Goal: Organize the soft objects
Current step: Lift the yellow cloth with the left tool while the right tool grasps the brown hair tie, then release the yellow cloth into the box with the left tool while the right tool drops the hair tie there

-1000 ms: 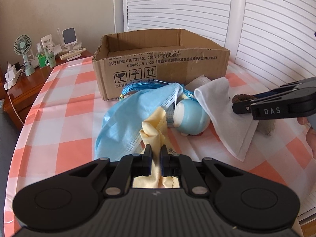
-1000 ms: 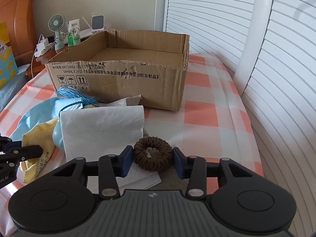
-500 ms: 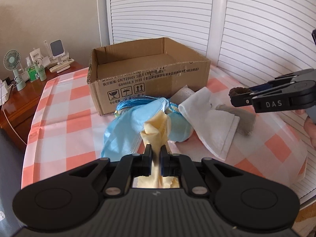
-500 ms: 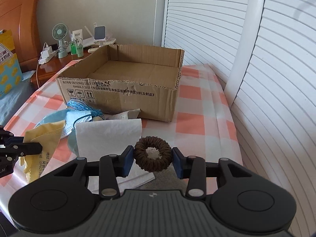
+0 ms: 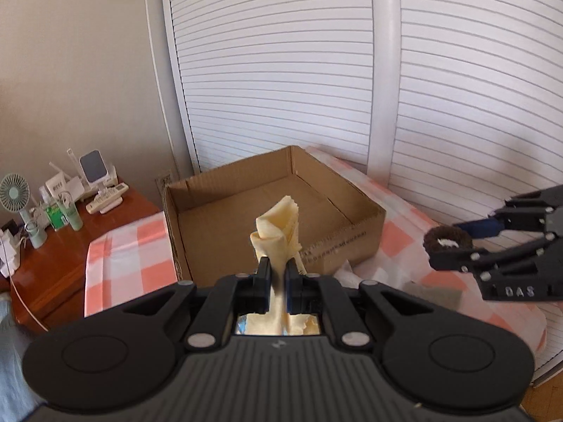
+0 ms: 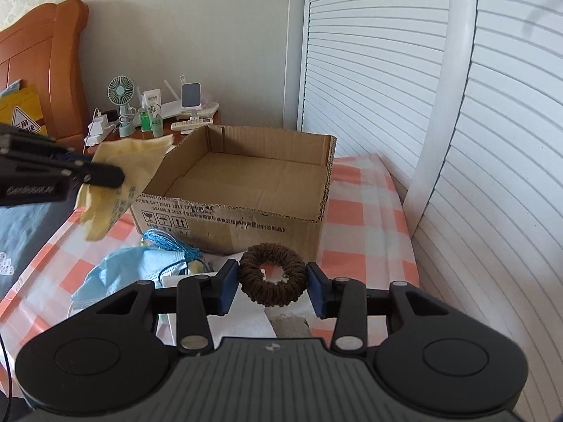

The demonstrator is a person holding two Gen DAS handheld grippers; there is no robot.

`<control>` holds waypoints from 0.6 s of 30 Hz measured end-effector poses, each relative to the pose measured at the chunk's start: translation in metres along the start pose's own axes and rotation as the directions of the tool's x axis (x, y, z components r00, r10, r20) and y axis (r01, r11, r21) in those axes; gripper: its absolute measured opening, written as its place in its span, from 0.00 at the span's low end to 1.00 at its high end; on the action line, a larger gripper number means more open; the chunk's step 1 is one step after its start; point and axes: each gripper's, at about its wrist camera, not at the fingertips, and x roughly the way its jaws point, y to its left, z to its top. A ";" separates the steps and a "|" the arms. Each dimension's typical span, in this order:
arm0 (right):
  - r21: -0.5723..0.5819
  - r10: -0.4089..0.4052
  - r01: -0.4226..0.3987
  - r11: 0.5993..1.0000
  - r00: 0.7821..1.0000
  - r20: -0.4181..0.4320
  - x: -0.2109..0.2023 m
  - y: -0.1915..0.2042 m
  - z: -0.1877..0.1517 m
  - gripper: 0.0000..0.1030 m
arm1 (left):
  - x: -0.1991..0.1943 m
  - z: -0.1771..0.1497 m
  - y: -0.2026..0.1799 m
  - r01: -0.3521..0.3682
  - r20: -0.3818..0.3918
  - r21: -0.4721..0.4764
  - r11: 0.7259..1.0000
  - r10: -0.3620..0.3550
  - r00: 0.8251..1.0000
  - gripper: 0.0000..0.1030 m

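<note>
Two grippers carry soft things toward the box (image 6: 242, 179).
Our left gripper (image 5: 277, 277) pinches a yellow cloth (image 5: 278, 228), our right gripper (image 6: 270, 283) clamps a brown scrunchie (image 6: 271, 274); next we release both over it.

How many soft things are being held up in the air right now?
2. The yellow cloth is pinched in the left gripper, lifted near the cardboard box. The brown scrunchie is held between the right gripper's fingers, in front of the box.

Yellow cloth (image 5: 278, 225) bunched, aloft; brown knitted ring (image 6: 271, 274) aloft (both clamped); cardboard box (image 6: 246, 211) open.
</note>
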 end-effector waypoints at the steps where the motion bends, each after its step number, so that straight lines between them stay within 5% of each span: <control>1: 0.000 0.000 0.000 1.000 1.000 0.003 0.002 0.000 0.002 0.45 | 0.007 0.010 0.003 -0.006 0.005 0.010 1.000 0.006 1.000 0.05; 10: -0.001 -0.009 0.009 1.000 1.000 -0.007 0.031 -0.001 0.018 0.45 | 0.109 0.077 0.045 -0.111 -0.033 0.019 0.994 0.112 0.993 0.10; 15: 0.017 -0.019 0.019 1.000 1.000 -0.018 0.038 -0.004 0.019 0.45 | 0.167 0.087 0.071 -0.176 -0.092 -0.043 0.983 0.172 0.981 0.65; 18: 0.014 -0.020 0.020 1.000 1.000 -0.012 0.035 -0.007 0.020 0.45 | 0.164 0.078 0.077 -0.187 -0.071 -0.082 0.979 0.181 0.981 0.82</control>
